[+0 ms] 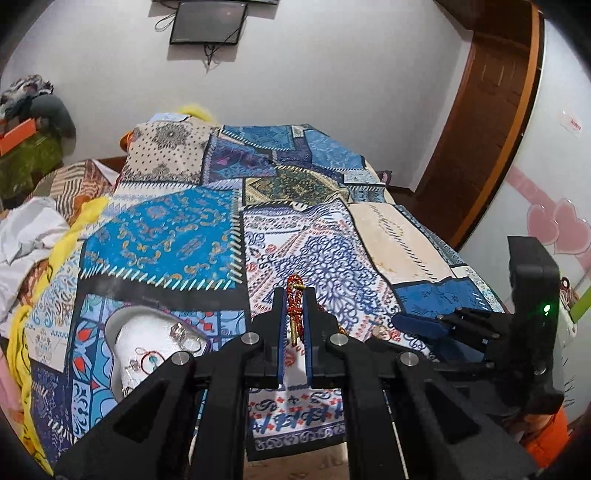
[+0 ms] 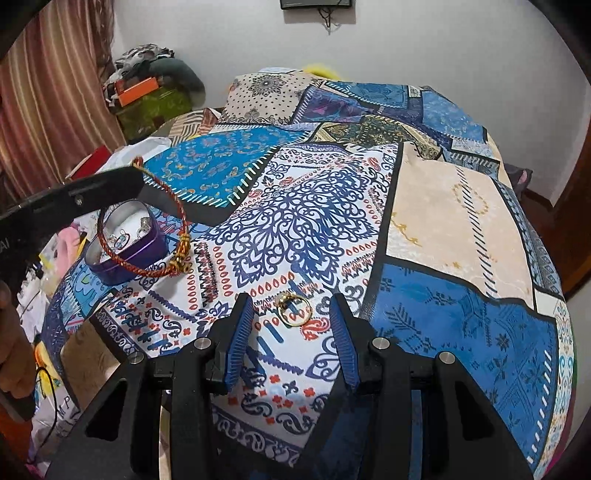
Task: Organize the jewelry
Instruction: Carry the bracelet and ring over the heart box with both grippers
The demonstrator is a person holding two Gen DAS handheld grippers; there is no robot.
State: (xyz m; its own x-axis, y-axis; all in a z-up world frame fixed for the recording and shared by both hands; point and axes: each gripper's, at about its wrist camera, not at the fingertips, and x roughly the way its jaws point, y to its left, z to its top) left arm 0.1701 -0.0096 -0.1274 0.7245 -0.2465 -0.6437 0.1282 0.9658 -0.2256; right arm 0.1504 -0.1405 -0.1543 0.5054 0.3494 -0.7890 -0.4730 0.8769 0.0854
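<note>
Between the blue-padded fingers of the left gripper [image 1: 294,295] a braided red-and-gold bangle [image 1: 293,304] is clamped, the jaws drawn narrow on it; from the right wrist view the same bangle [image 2: 147,236] hangs as a full hoop from that gripper's tip, dangling in front of and just above a small purple tin box with a white lining [image 2: 127,254]. Small silvery pieces lie inside the box [image 1: 147,347], which sits on the cloth to the left of the left gripper. Farther right, the right gripper [image 2: 291,317] stands wide apart with nothing in it, and a thin gold ring [image 2: 294,309] lies flat on the cloth between its fingertips, touching neither pad. Under everything spreads a patchwork bedspread of blue, white and cream printed panels [image 2: 443,229], covering a bed. Loose white and yellow fabric [image 1: 44,229] is heaped along its left edge. Beyond the bed rises a plain white wall with a dark screen [image 1: 208,22] mounted on it, a brown wooden door [image 1: 491,110] at the right, a striped curtain [image 2: 48,92] at the left, and a pile of clothes [image 2: 147,81] in the far corner.
</note>
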